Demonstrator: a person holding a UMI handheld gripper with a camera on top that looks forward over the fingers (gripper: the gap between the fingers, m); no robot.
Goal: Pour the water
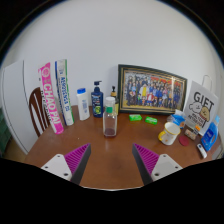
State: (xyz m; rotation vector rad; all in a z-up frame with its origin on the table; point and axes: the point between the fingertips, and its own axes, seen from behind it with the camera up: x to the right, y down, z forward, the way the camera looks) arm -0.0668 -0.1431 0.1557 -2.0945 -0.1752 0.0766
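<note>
The gripper (112, 160) hung level above the near edge of the wooden table (110, 150), its fingers spread wide and holding nothing. A clear bottle (110, 117) stood upright well beyond them, centred, before a framed photo (152, 88) against the far wall.

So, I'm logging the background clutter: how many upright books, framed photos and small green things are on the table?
Upright books: 2
Framed photos: 1
Small green things: 2
Total: 5
Tool open, holding nothing.
</note>
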